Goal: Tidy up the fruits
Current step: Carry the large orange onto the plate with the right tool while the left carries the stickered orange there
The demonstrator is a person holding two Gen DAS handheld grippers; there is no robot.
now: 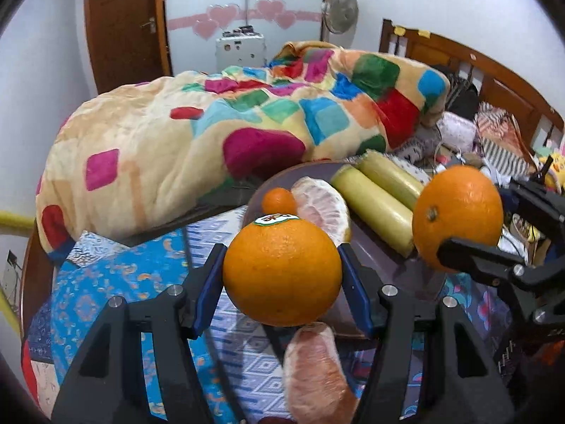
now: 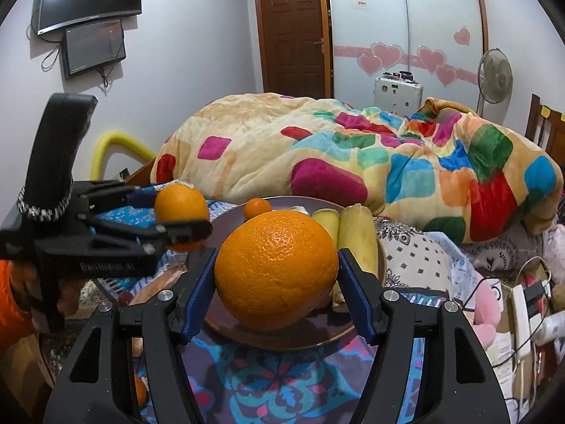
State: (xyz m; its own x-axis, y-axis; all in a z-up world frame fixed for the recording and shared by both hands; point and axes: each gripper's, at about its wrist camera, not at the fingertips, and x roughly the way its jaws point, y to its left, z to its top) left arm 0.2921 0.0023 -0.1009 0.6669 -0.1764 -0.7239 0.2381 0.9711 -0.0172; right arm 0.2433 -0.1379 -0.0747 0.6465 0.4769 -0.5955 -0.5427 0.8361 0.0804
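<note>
Over the patterned cloth (image 1: pixel 106 282), each hand-held gripper (image 1: pixel 282 275) (image 2: pixel 277 272) clamps a glossy, dimpled orange (image 1: pixel 282 268) (image 2: pixel 275 268).

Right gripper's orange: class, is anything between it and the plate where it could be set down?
Nothing visible. The right gripper holds its orange above a bare part of the plate; the sugarcane pieces and small tangerine lie farther back.

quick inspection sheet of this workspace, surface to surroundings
surface: patterned blue cloth under a dark plate.
job's things: plate holds a small tangerine, pomelo segment, two yellow-green stalks; another segment lies off it.
clutter: nothing seen on the cloth.
grippers: left gripper and right gripper each clamp an orange.
cables: white power strip at right.
surroundings: colourful blanket, fan.
</note>
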